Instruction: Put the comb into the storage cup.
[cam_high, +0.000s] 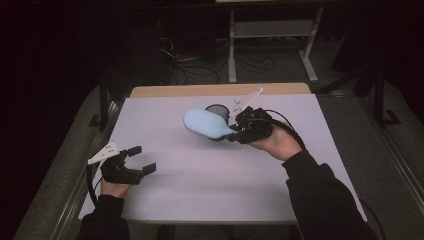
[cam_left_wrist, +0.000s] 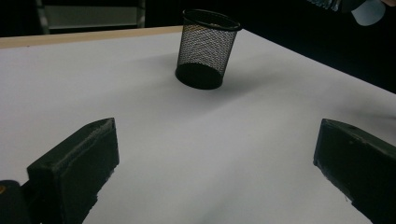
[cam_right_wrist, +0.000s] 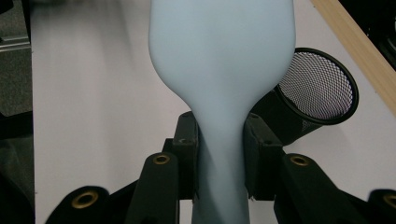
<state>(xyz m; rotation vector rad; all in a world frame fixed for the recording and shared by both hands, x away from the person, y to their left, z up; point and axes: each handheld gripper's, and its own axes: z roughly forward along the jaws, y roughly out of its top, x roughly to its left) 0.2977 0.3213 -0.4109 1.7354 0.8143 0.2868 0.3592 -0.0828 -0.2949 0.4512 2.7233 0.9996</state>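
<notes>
A pale blue hairbrush (cam_high: 205, 123) hangs above the table with its bristles facing down, and my right gripper (cam_high: 239, 131) is shut on its handle (cam_right_wrist: 222, 154). The brush head points left in the high view, just in front of a black mesh cup (cam_high: 217, 110). That cup (cam_left_wrist: 206, 48) stands upright on the white tabletop (cam_high: 210, 175); its open mouth (cam_right_wrist: 319, 86) shows beside the brush in the right gripper view. My left gripper (cam_high: 141, 160) stays low near the front left of the table, jaws wide open and holding nothing.
The tabletop (cam_left_wrist: 154, 116) has a wooden far edge (cam_high: 220, 90). Beyond it on the dark floor stand a white shelf frame (cam_high: 272, 35) and loose cables (cam_high: 192, 67).
</notes>
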